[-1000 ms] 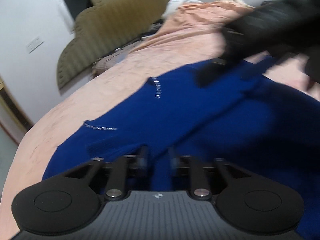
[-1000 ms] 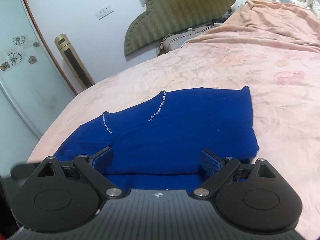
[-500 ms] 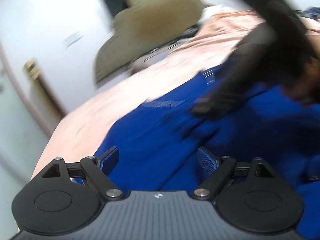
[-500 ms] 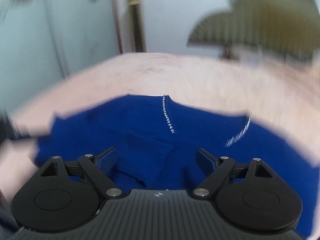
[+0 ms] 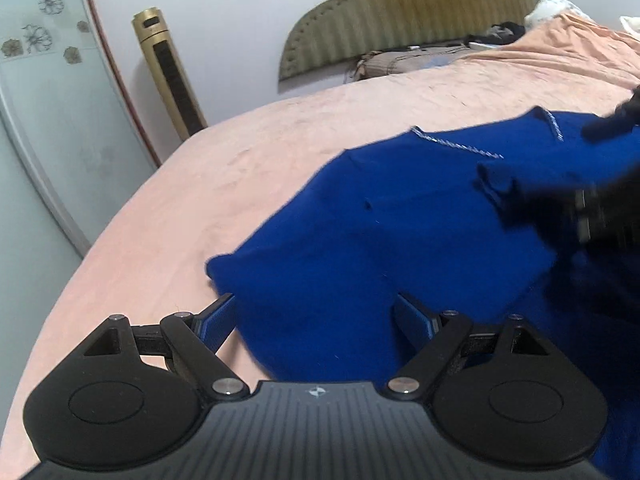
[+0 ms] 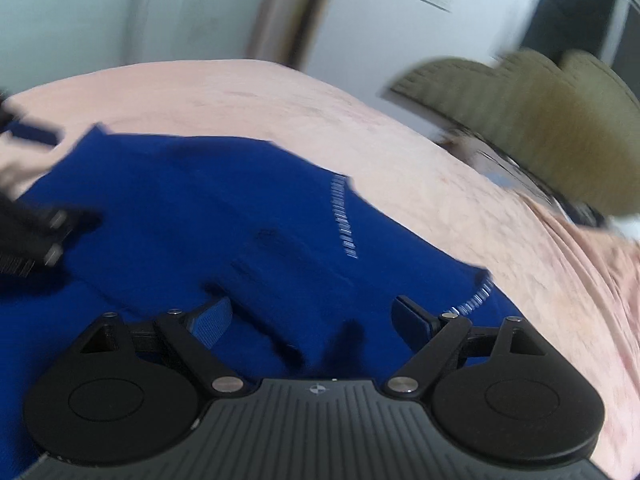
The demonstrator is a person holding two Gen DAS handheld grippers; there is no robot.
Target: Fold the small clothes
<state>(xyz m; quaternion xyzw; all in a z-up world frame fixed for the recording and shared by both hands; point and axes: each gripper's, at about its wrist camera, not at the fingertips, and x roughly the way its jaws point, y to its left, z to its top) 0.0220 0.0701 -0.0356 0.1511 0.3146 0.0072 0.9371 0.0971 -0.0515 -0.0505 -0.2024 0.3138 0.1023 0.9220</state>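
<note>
A royal-blue knit top (image 5: 400, 232) with a beaded neckline lies partly folded on a pink bedspread (image 5: 240, 152). My left gripper (image 5: 316, 320) is open, its jaws standing wide just above the top's near corner. The right gripper shows in the left wrist view as a blurred dark shape (image 5: 600, 216) over the top's right part. In the right wrist view my right gripper (image 6: 312, 316) is open and hovers over the top (image 6: 200, 208) near a folded ribbed sleeve. The left gripper shows blurred at that view's left edge (image 6: 28, 240).
An olive padded headboard (image 5: 408, 12) and piled clothes (image 5: 408, 60) stand at the bed's far end. A gold tower fan (image 5: 168, 68) stands by the white wall, beside a frosted glass door (image 5: 40, 120). Bare bedspread lies left of the top.
My left gripper opened from shut on the top and swung left toward the top's near corner. My right gripper stayed open and swung left across the top; both views blurred with motion.
</note>
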